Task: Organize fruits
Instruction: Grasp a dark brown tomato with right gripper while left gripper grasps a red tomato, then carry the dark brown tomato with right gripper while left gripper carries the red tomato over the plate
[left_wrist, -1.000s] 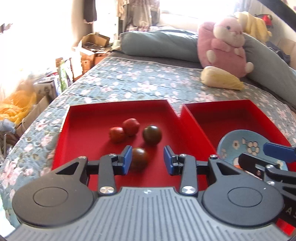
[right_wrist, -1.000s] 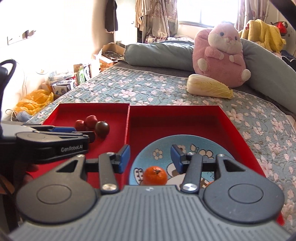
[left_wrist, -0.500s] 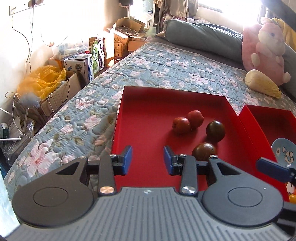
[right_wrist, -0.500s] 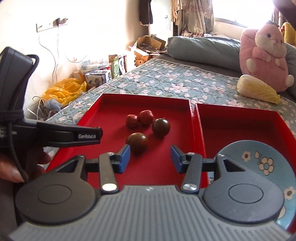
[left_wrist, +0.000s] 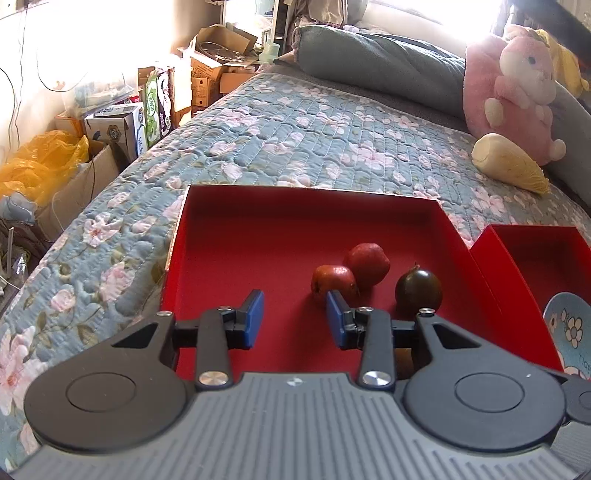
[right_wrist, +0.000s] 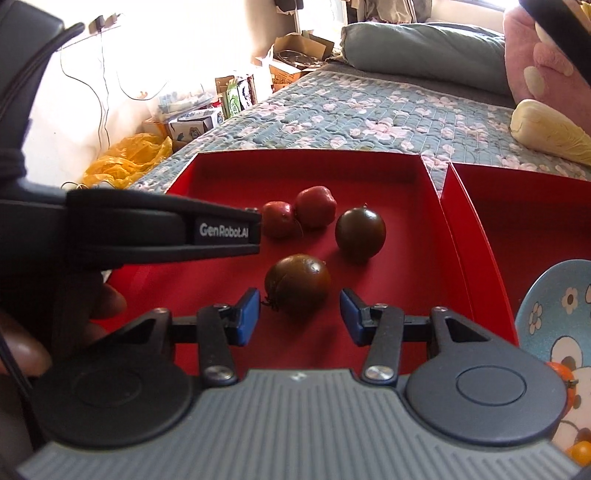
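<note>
A red tray (right_wrist: 221, 162) holds two small red fruits (right_wrist: 277, 219) (right_wrist: 315, 207) and two dark brown tomatoes (right_wrist: 360, 234) (right_wrist: 297, 285). My right gripper (right_wrist: 299, 318) is open, its blue pads either side of the nearer dark tomato, not touching it. My left gripper (left_wrist: 294, 319) is open and empty over the tray floor; a red fruit (left_wrist: 333, 282) lies just beyond its right pad, the other red fruit (left_wrist: 366, 263) and a dark tomato (left_wrist: 418, 291) to the right. The left gripper's body (right_wrist: 162, 230) crosses the right wrist view.
A second red tray (right_wrist: 517, 206) on the right holds a blue flowered plate (right_wrist: 546, 314) with an orange (right_wrist: 561, 380). All sit on a floral quilt (left_wrist: 295, 140). A cabbage (left_wrist: 508, 162) and a pink plush (left_wrist: 517, 92) lie behind. Boxes and a yellow bag (left_wrist: 40, 162) stand left of the bed.
Both grippers have swung left. The right gripper moved from over the plate to the left tray, around the near dark tomato. The left gripper moved off that tomato.
</note>
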